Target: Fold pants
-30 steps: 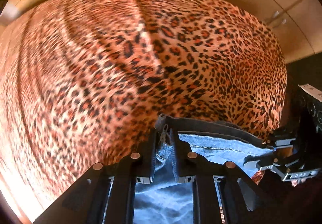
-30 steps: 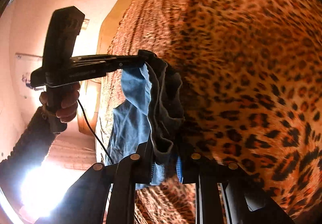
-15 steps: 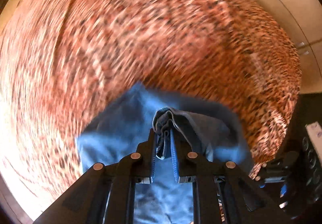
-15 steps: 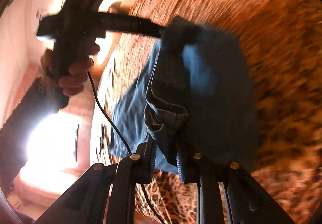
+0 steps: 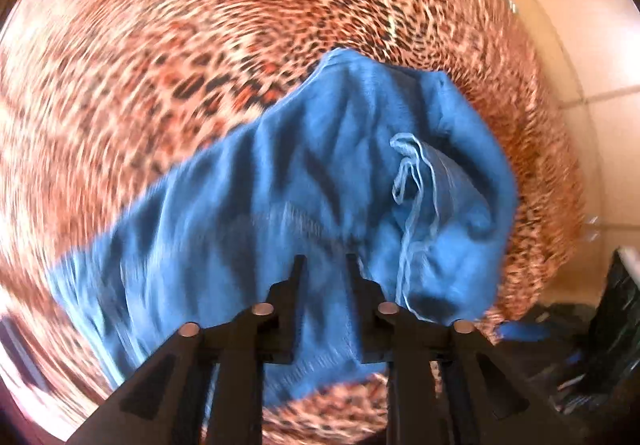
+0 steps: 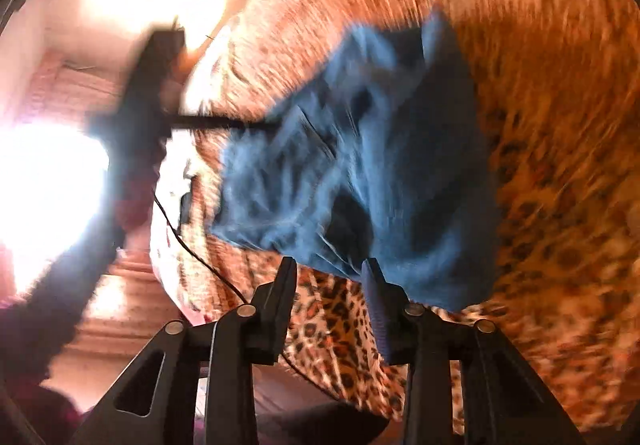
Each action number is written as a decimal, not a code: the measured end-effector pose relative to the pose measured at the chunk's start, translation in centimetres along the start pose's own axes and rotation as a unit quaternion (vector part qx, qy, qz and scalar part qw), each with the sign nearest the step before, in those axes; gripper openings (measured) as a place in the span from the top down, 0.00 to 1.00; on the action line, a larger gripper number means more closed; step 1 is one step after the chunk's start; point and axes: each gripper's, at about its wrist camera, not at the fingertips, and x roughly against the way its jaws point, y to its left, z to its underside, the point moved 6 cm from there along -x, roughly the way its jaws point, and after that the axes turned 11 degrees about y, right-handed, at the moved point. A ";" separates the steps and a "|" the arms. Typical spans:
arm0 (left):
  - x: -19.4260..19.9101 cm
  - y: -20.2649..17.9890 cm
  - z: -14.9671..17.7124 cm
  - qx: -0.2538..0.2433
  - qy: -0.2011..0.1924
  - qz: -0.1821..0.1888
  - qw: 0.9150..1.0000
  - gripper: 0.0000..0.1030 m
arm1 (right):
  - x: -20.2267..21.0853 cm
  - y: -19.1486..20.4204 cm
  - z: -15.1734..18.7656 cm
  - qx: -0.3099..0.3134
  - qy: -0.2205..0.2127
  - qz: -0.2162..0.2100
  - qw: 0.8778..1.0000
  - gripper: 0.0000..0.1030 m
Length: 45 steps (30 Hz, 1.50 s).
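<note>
The pants (image 5: pixel 304 181) are blue denim, rumpled and doubled over on themselves, lying across the leopard-print bed cover (image 5: pixel 200 45). A pale drawstring (image 5: pixel 412 181) trails loose over the waist end, which bulges up in thick folds. The rest runs flatter, with dark creases, away from that end along the cover. Motion blur hides the seams, so the fold looks rough rather than neat.

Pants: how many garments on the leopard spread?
1. Blue pants lie crumpled on the leopard-print spread, just beyond both grippers; frames are blurred, so anything beneath would be hidden.
</note>
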 end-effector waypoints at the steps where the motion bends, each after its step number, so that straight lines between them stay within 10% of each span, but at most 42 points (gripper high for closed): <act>1: 0.3 0.1 0.9 0.011 -0.009 0.011 1.000 0.62 | 1.7 0.2 -0.3 0.009 -0.013 0.000 1.000 0.52; 4: 0.4 -0.2 4.3 0.060 -0.039 0.049 0.996 0.34 | 5.5 0.4 -4.5 0.047 -0.044 0.022 0.998 0.32; 11: -4.7 -1.8 8.9 0.219 -0.053 0.073 0.971 0.34 | -1.7 -1.4 -15.8 0.131 0.088 0.031 0.987 0.33; 16: -7.2 -2.0 9.1 0.320 -0.053 0.074 0.943 0.33 | -7.9 -3.4 -16.2 0.156 0.161 0.079 0.971 0.33; 18: -7.7 -2.0 8.7 0.345 -0.063 0.056 0.935 0.34 | -9.5 -3.1 -15.6 0.182 0.180 0.091 0.962 0.52; 19: -7.9 -2.1 8.5 0.357 -0.066 0.044 0.931 0.37 | -10.3 -2.9 -15.0 0.211 0.188 0.103 0.954 0.87; 24: -5.7 -2.4 10.1 0.429 -0.128 0.092 0.889 0.89 | -6.9 5.6 -14.7 0.372 0.115 0.117 0.914 0.86; 26: -4.9 -1.9 11.0 0.456 -0.148 0.080 0.874 0.90 | -7.7 7.5 -14.9 0.407 0.113 0.119 0.899 0.72; 29: -6.7 -0.4 11.3 0.492 -0.119 0.042 0.861 0.90 | -14.3 4.1 -15.2 0.368 0.230 0.184 0.882 0.56; 32: -6.8 0.2 12.6 0.515 -0.126 0.087 0.844 0.90 | -13.4 2.8 -17.1 0.310 0.232 0.135 0.912 0.58; 34: -5.8 -0.3 13.7 0.506 -0.143 0.096 0.845 0.89 | -9.5 2.4 -18.6 0.273 0.198 0.065 0.939 0.49; 36: -5.4 -1.4 14.2 0.495 -0.146 0.109 0.850 0.84 | -6.1 0.2 -19.9 0.254 0.160 0.083 0.950 0.33; 43: -6.6 -5.7 10.1 0.447 -0.140 0.162 0.869 0.69 | -6.9 -8.4 -20.9 0.180 0.154 0.181 0.955 0.32; 45: -7.4 -5.7 8.2 0.438 -0.130 0.138 0.879 0.69 | -8.6 -8.7 -20.7 0.197 0.156 0.205 0.946 0.47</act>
